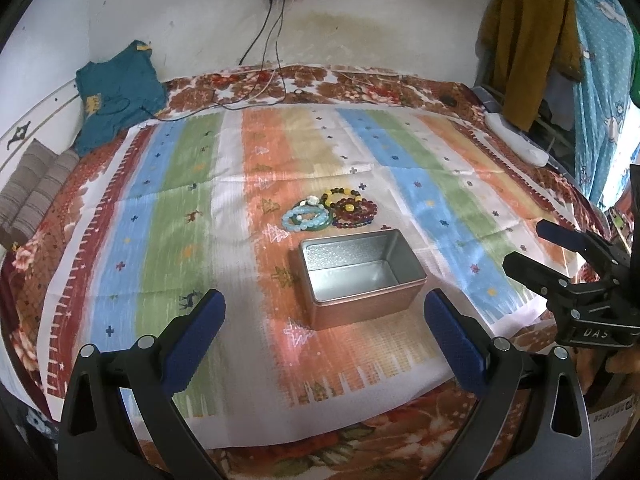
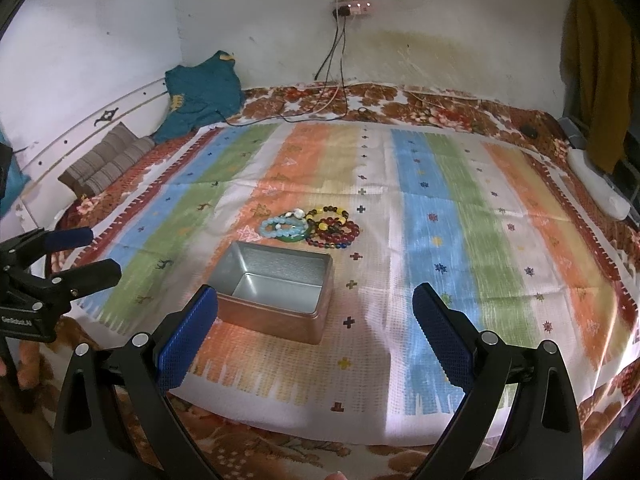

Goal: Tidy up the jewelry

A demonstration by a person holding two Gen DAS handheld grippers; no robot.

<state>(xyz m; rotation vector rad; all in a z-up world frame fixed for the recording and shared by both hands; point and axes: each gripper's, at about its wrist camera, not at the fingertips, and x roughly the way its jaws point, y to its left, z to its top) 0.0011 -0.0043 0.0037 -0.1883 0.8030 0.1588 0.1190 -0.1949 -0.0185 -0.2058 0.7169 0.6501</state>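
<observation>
- The left gripper (image 1: pixel 324 300) hangs over the near edge of the striped cloth (image 1: pixel 192 200), its 2 blue-padded fingers (image 1: pixel 192 332) spread wide with nothing between them.
- Just past it sits the metal tin (image 1: pixel 362 276), lidless and bare inside, its long axis running left to right with the right end swung slightly far.
- Just beyond the tin's far wall lies the heap of bead bracelets (image 1: pixel 330 210): pale blue ones on the left, dark red and yellow ones on the right, overlapping each other on the cloth and not touching the tin.
- Bare cloth spreads wide to the left and right of the tin and the beads, and runs far back toward the wall.
- The right gripper (image 2: pixel 316 312) hovers at the near edge to the right of the tin, its jaws also wide apart and holding nothing; its left pad (image 2: pixel 188 336) shows in front of the tin's near left corner.
</observation>
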